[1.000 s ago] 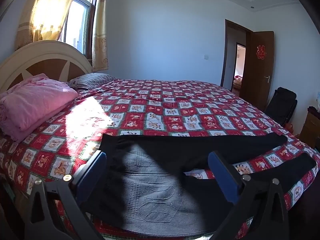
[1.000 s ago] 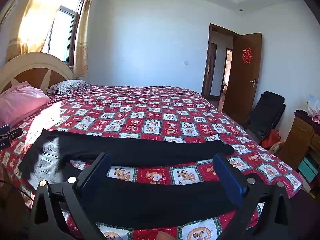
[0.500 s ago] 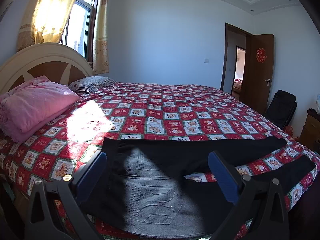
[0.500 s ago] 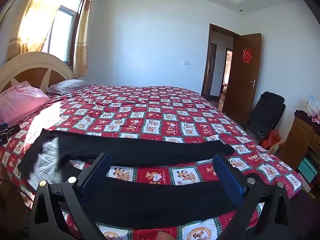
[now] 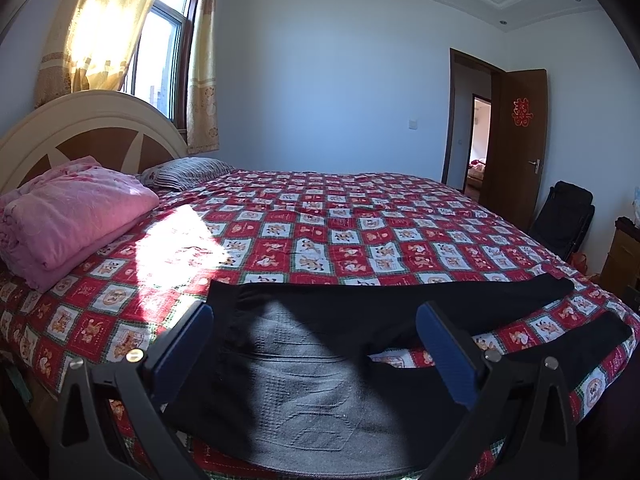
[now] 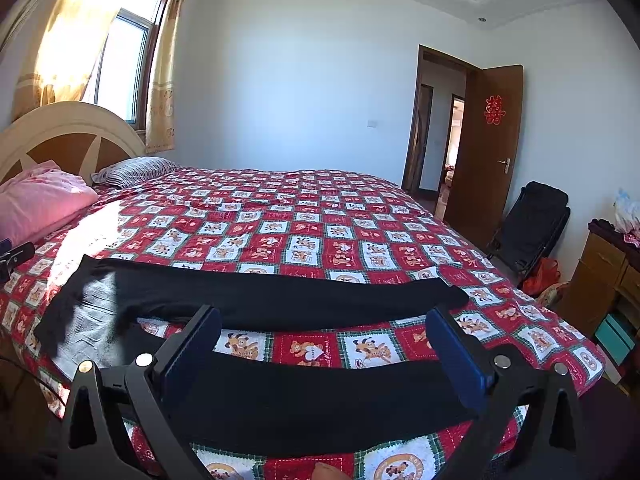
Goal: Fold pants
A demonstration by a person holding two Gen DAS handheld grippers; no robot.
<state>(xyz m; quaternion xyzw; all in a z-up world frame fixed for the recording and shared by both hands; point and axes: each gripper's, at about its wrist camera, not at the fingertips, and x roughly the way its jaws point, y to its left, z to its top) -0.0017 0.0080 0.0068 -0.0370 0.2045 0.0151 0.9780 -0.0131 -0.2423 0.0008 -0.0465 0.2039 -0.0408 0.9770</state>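
Black pants (image 5: 320, 344) lie flat on the near edge of the bed, on the red patchwork bedspread (image 5: 340, 232), waist end twd the headboard side, both legs running out to the right. The 2 legs are spread apart w/ a strip of bedspread showing btwn them; in the right wrist view the pants (image 6: 280, 392) show a far leg and a near leg lying roughly parallel. Sunlight falls on the waist/seat area, making it look grey.

Left gripper (image 5: 314, 354) hangs over the waist/seat part, jaws spread wide, nothing btwn the blue pads. Right gripper (image 6: 322, 354) sits above the near leg, jaws also wide apart and empty; whether either touches the fabric can't be told.

Further out: folded pink blanket (image 5: 72, 216) and striped pillow (image 5: 188, 170) by the arched headboard (image 5: 92, 128), curtained window (image 5: 160, 52) behind. Brown door (image 6: 484, 144) stands open, black folding chair (image 6: 532, 224) near it, wooden cabinet (image 6: 600, 276) at far right.
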